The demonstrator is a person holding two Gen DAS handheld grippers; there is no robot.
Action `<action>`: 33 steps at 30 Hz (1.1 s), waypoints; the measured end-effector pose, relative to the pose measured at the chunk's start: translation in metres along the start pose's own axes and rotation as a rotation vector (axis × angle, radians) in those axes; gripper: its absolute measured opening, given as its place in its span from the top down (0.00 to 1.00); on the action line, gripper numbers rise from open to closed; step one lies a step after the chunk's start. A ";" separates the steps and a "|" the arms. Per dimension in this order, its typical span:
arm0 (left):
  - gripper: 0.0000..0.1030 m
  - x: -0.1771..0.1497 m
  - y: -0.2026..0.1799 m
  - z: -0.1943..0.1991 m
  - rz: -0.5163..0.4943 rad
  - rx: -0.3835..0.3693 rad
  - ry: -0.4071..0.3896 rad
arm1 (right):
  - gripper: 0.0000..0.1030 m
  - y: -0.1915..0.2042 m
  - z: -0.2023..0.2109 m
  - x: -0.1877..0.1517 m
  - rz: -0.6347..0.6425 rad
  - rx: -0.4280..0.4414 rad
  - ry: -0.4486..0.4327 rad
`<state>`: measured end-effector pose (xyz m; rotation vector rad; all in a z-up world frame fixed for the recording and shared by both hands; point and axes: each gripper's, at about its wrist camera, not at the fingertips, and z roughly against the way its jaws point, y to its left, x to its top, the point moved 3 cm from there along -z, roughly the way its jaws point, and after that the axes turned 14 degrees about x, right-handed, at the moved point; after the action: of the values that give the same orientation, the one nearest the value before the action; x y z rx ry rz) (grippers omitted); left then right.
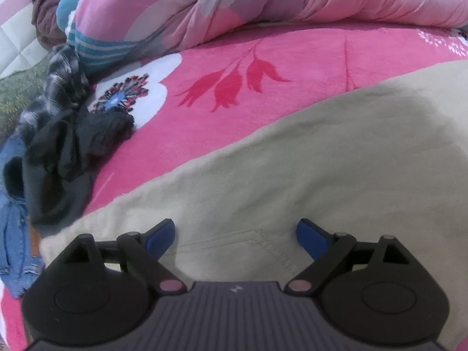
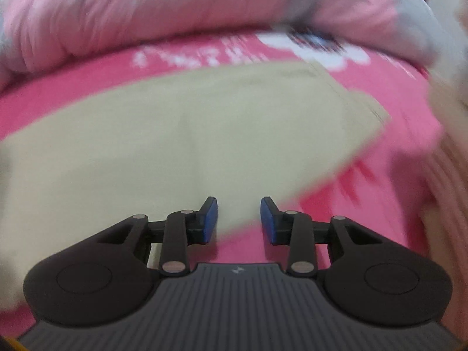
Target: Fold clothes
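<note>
The bed (image 1: 292,58), in its hot-pink flowered cover, filled both views, and a bunched pale-pink quilt (image 1: 321,3) walled off its far side from edge to edge. Between that quilt and the beige trousers (image 1: 321,161) ran a bare pink strip, the widest clear ground on show. The trousers lay spread flat across the near part of the bed, a stitched pocket just ahead of the left tongs (image 1: 235,235).

Only the left wrist view showed the heap of dark clothes (image 1: 70,146) by the trousers' left edge, with a plaid piece (image 1: 61,82) behind it and blue jeans (image 1: 14,234) in front, crowding that side. A striped teal cushion (image 1: 96,49) sat further back.

The right wrist view, badly smeared, showed what the other could not: the trousers' hemmed end (image 2: 351,99) slanting across the pink, open cover beyond it, and a pale blurred mass at the right margin, too smeared to name.

The left tongs stood wide apart over the beige cloth, nothing between their blue pads. The right tongs (image 2: 239,219) were partly apart over the trousers' near edge, where beige met pink, gripping nothing.
</note>
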<state>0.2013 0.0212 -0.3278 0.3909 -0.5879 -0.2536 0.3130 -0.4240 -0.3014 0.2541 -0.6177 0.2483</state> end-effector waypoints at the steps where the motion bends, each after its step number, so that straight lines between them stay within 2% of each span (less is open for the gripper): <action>1: 0.13 0.000 0.001 0.003 -0.002 0.007 -0.004 | 0.69 0.002 0.007 -0.005 -0.006 -0.017 0.019; 2: 0.13 0.001 0.002 0.006 0.000 0.012 -0.012 | 0.69 0.004 0.012 -0.007 -0.003 -0.025 0.024; 4: 0.13 0.001 0.004 0.018 0.012 0.008 -0.034 | 0.69 0.021 0.025 -0.006 0.020 0.018 -0.021; 8: 0.13 -0.001 -0.005 0.038 0.016 -0.042 -0.045 | 0.69 0.084 0.029 0.004 0.148 0.228 -0.116; 11: 0.13 -0.007 -0.019 0.048 0.000 -0.097 -0.025 | 0.69 0.136 0.021 -0.002 0.251 0.395 -0.100; 14: 0.13 -0.018 -0.035 0.052 -0.021 -0.144 0.021 | 0.69 0.170 0.010 -0.026 0.313 0.488 0.007; 16: 0.13 -0.027 -0.041 0.051 -0.032 -0.157 0.045 | 0.69 0.179 0.007 -0.055 0.335 0.477 0.105; 18: 0.12 -0.032 -0.039 0.050 -0.017 -0.172 0.063 | 0.69 0.181 0.020 -0.077 0.368 0.438 0.137; 20: 0.12 -0.035 -0.034 0.050 0.007 -0.190 0.080 | 0.69 0.178 0.029 -0.087 0.362 0.406 0.186; 22: 0.12 -0.036 -0.027 0.048 0.019 -0.200 0.100 | 0.69 0.177 0.038 -0.084 0.332 0.369 0.200; 26: 0.12 -0.037 -0.014 0.045 0.025 -0.212 0.140 | 0.69 0.203 0.048 -0.057 0.312 0.384 0.092; 29: 0.11 -0.039 -0.005 0.042 0.024 -0.227 0.164 | 0.69 0.232 0.042 -0.040 0.287 0.417 0.034; 33: 0.08 -0.043 -0.003 0.039 -0.036 -0.263 0.162 | 0.69 0.261 0.021 -0.040 0.256 0.432 0.065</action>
<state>0.1430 0.0218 -0.3204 0.1661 -0.3822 -0.3260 0.1908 -0.1918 -0.2674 0.5818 -0.5271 0.6365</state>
